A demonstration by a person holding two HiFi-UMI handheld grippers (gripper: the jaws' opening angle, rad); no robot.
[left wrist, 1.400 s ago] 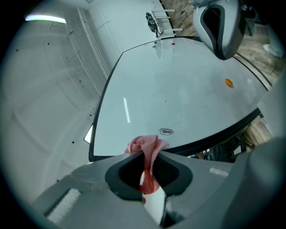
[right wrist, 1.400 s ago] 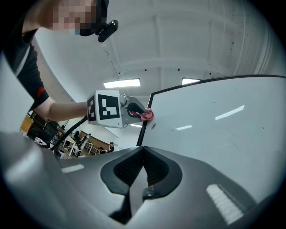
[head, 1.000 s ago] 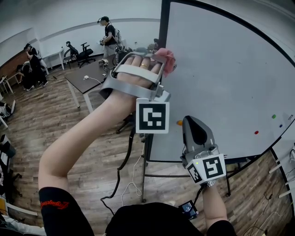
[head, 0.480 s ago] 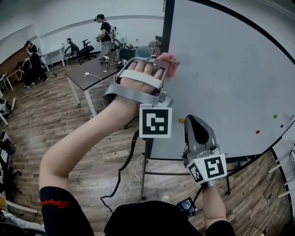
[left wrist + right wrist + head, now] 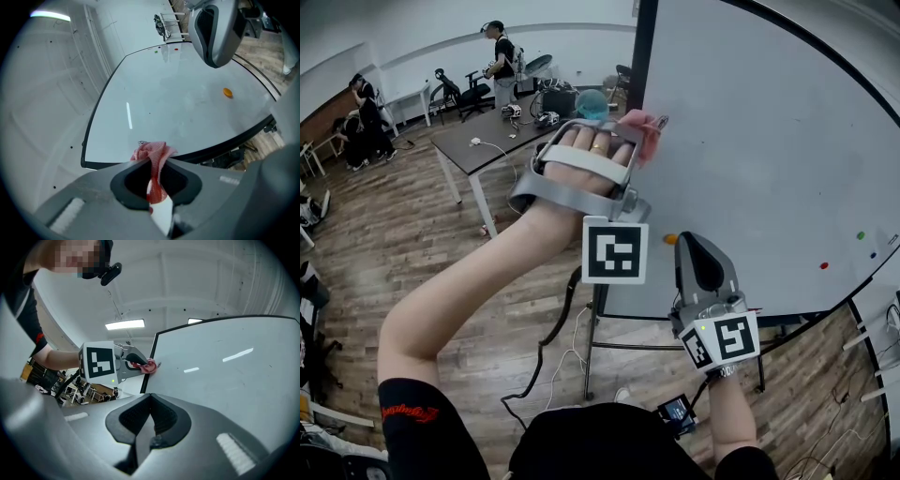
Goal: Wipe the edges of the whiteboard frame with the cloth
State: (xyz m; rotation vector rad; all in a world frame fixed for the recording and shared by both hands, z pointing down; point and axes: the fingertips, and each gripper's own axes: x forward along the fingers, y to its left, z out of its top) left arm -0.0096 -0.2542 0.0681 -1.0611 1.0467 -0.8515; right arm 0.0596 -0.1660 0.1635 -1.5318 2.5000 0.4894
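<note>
Slightly lower along the frame than a second ago, the left gripper [image 5: 155, 187] has its jaws clamped on the pink cloth [image 5: 151, 154]. The cloth's bunched end presses against the black frame [image 5: 639, 56] on the left edge of the whiteboard [image 5: 750, 169], below the top left corner. The right gripper [image 5: 145, 427] has its jaws together with nothing between them and sits near the board's lower left corner, just beside a small orange magnet [image 5: 670, 238]. A brown table [image 5: 487, 150] stands well beyond the frame.
</note>
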